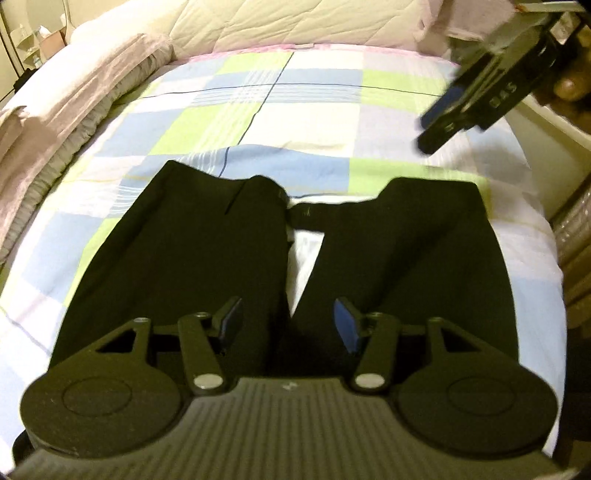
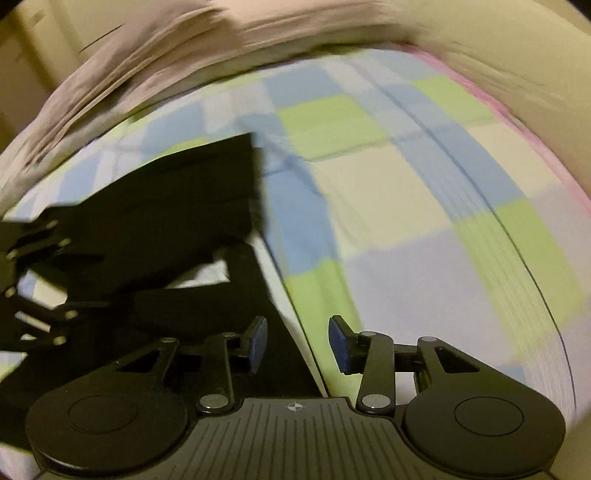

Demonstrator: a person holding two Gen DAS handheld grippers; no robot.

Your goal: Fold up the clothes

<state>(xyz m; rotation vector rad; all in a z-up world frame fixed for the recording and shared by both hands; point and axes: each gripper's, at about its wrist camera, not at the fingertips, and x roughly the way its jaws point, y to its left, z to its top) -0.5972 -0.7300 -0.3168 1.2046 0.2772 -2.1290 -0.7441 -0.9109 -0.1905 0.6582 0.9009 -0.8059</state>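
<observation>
Left wrist view. Left gripper sits nearest the lens, low over the black trousers; its blue-padded fingers are spread apart and hold nothing. Trousers lie flat on the checked bedsheet, both legs running toward the camera with a wedge of sheet showing between them; the near ends of the legs are hidden under the gripper body. Waistband end lies on the far side of the trousers from the camera. Right gripper hangs in the air beyond the trousers' right leg, tilted down toward the sheet, not touching the trousers. It is motion-blurred and seen edge-on, so the spacing of its fingers cannot be read from here. Part of a hand shows behind it, cut off at the frame edge. Beyond the trousers a quilted comforter is bunched along the far edge of the sheet; a folded pinkish blanket lies to the left of the trousers.

Right wrist view. Right gripper fingers are spread and empty, above the sheet just beside the trousers' edge. Whole frame is blurred. Left gripper shows only as dark linkages over the trousers at the frame edge, mostly cut off.
</observation>
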